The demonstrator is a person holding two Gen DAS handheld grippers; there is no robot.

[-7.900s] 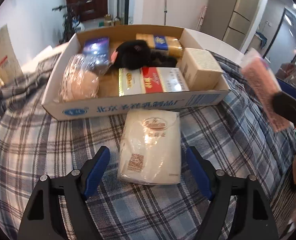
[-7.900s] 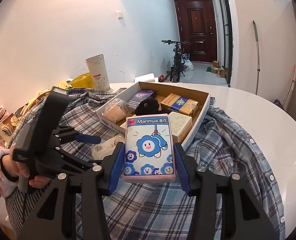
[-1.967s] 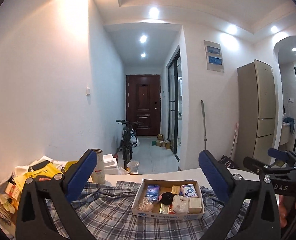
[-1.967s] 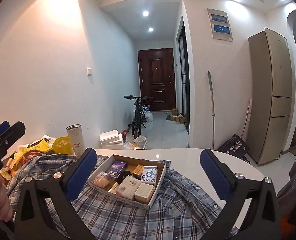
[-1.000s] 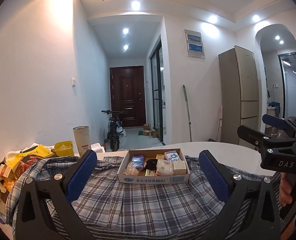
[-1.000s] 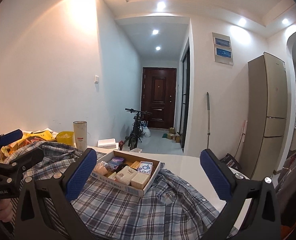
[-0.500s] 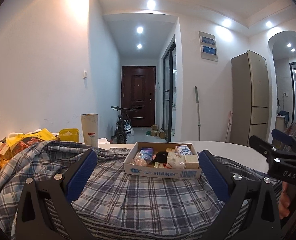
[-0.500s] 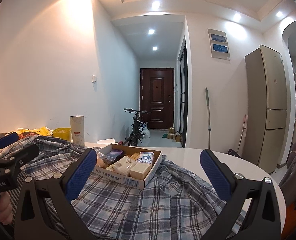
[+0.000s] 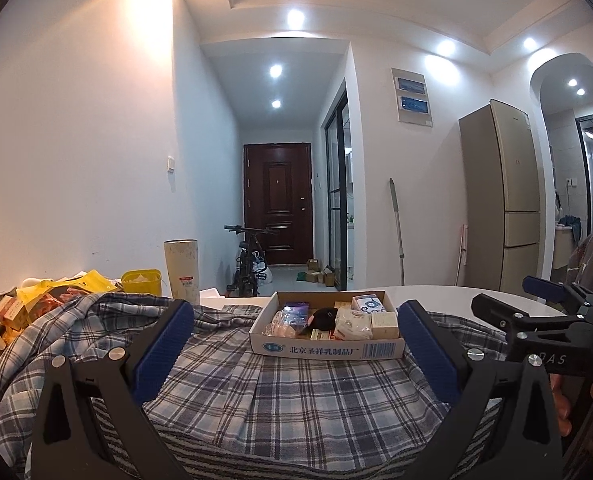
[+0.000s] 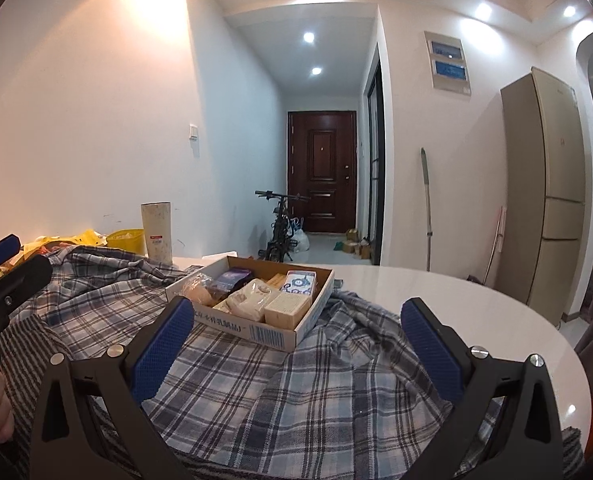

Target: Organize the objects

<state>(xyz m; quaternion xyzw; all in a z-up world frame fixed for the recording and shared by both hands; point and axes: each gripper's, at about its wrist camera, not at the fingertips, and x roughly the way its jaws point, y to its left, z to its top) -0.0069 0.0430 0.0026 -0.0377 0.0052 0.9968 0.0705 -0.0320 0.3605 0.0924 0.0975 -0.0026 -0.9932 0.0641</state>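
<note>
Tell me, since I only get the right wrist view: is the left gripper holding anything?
Observer: No. In the left wrist view the left gripper is open, with nothing between its blue pads.
Operator: Is anything in the brown cardboard box hidden from me?
Observer: Yes. A black fluffy item sits in the middle of the box, beside the white plastic-wrapped pack.

Blue-grey plaid shirt (image 9: 280,392), blue-padded tongs (image 9: 296,344)
</note>
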